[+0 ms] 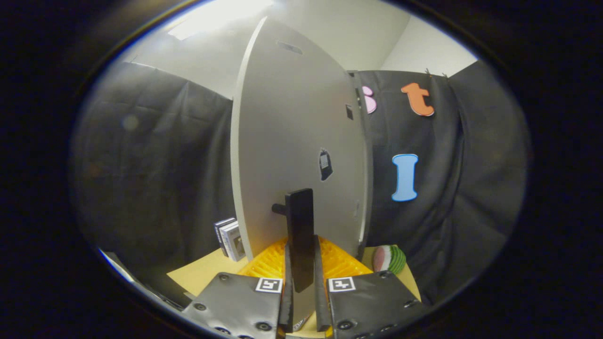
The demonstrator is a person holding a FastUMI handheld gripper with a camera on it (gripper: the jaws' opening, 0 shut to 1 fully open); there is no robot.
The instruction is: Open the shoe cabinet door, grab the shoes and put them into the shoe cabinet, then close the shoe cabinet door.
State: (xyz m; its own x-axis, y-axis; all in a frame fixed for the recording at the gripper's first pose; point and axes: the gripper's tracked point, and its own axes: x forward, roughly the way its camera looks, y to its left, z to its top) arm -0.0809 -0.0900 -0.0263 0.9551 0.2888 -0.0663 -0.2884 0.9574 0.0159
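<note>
My jaws are clamped narrow on the dark upright handle of the white cabinet door, which stands ajar directly ahead over the surface.

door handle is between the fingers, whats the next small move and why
Probably keep the grip and swing the pale grey cabinet door a little along its arc. The gripper looks closed on the black bar handle, and the door stands edge-on, partly open. Whether it should open or close, I cannot tell.
</note>
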